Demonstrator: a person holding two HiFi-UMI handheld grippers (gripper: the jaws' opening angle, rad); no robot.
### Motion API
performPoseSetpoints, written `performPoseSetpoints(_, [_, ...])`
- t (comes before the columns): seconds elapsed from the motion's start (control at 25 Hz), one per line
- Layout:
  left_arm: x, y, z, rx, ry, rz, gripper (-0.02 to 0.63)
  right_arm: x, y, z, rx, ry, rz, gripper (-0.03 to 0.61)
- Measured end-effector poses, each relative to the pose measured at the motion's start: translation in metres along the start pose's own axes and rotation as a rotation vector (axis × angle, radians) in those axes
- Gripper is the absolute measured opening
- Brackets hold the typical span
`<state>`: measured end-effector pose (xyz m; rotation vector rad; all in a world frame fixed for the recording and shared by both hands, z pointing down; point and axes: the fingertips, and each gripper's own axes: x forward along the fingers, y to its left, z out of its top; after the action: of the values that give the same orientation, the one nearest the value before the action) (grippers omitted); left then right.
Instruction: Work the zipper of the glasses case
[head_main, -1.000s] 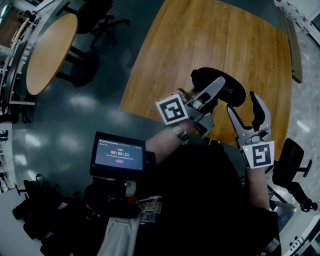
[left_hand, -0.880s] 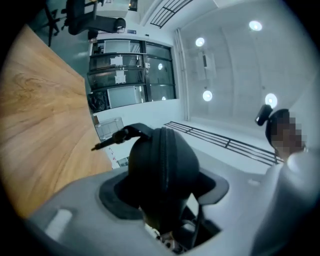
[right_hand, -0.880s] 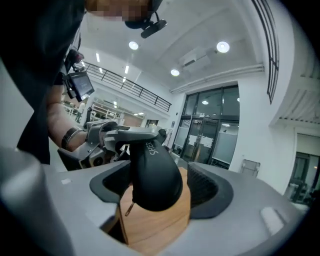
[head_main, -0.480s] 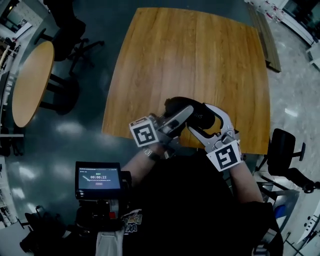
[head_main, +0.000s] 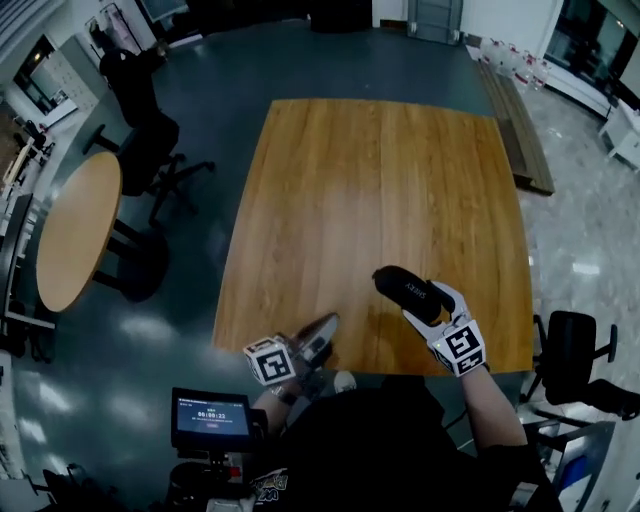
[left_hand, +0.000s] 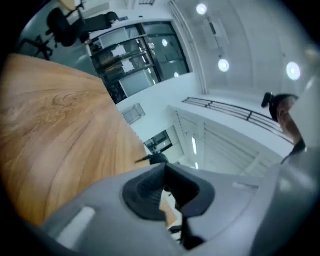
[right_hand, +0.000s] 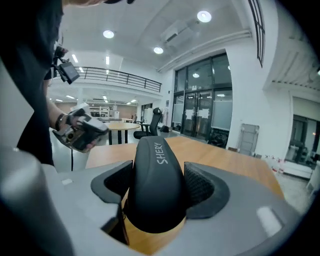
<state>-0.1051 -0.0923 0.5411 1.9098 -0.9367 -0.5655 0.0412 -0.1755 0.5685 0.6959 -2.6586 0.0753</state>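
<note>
The black glasses case (head_main: 398, 283) hangs tilted over the near right part of the wooden table (head_main: 380, 180). My right gripper (head_main: 428, 305) is shut on its near end. In the right gripper view the case (right_hand: 155, 165) fills the gap between the two pads of the right gripper (right_hand: 157, 187) and points away over the table. No zipper pull shows in any view. My left gripper (head_main: 328, 324) hovers at the table's near edge, left of the case and apart from it. Its jaws are shut and empty, pads together, in the left gripper view (left_hand: 165, 189).
A round table (head_main: 75, 240) and office chairs (head_main: 150, 150) stand to the left. A bench (head_main: 515, 120) runs along the table's far right side, and another chair (head_main: 575, 345) stands at the near right. A small screen (head_main: 210, 420) sits near my body.
The left gripper has let go of the case, shut, and drawn back left to the table's near edge. The right gripper has closed round the case and now holds it alone.
</note>
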Motion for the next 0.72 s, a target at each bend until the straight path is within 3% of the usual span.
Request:
performPoseSetpoints(0.12, [0.002,-0.009,-0.032,0.144,0.146,0.019,-0.001,0.028,-0.018,-0.046,0.077,0.071,0.032,0.321])
performPoseSetpoints(0.28, [0.0,-0.011,-0.044,0.249,0.234,0.104,0.0,0.064,-0.044,-0.07,0.084,0.138,0.075,0.321])
performPoseSetpoints(0.56, [-0.015,-0.005,-0.052,0.184,0.172,0.201,-0.001,0.092,-0.057,-0.099,-0.023,0.248,0.21,0.322])
performPoseSetpoints(0.72, [-0.008,-0.002,-0.077,0.158,0.159,0.23,-0.002,0.093,-0.064,-0.118,-0.039,0.278,0.255,0.324])
